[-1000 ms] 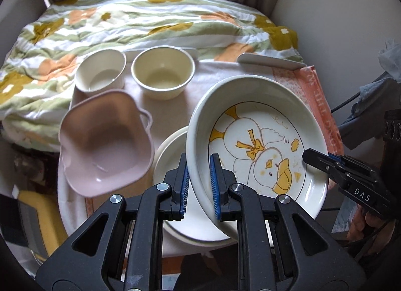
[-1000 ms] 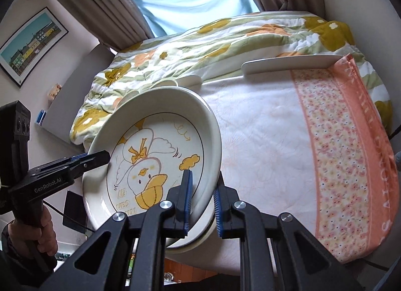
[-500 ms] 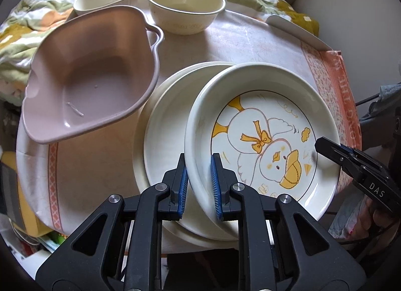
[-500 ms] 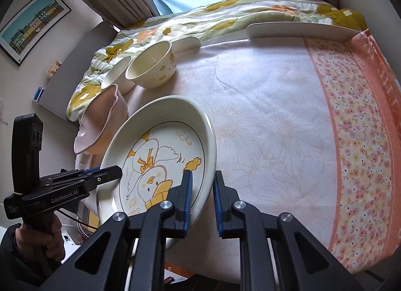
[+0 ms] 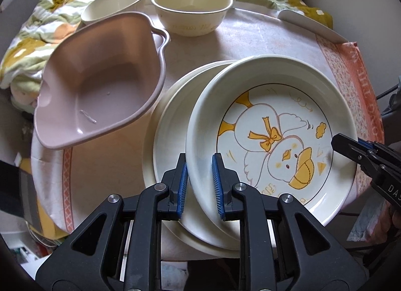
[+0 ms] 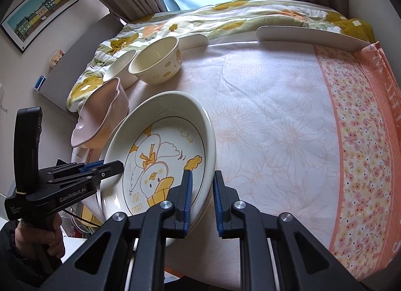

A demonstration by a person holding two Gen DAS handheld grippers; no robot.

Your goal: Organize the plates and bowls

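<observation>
A cream deep plate with a duck drawing lies on a plain cream plate near the table's front edge. My left gripper is shut on the duck plate's near rim, one finger inside and one outside. My right gripper straddles the opposite rim of the duck plate; a small gap shows at its outer finger, so its grip is unclear. The right gripper's tip also shows in the left wrist view.
A pink square bowl sits left of the plates. Two cream bowls stand behind it. A white oblong dish lies at the far right edge. The floral tablecloth stretches to the right, with bedding behind.
The duck plate has come down from a tilted hold above the table onto the plain plate. Both grippers moved down and forward with it.
</observation>
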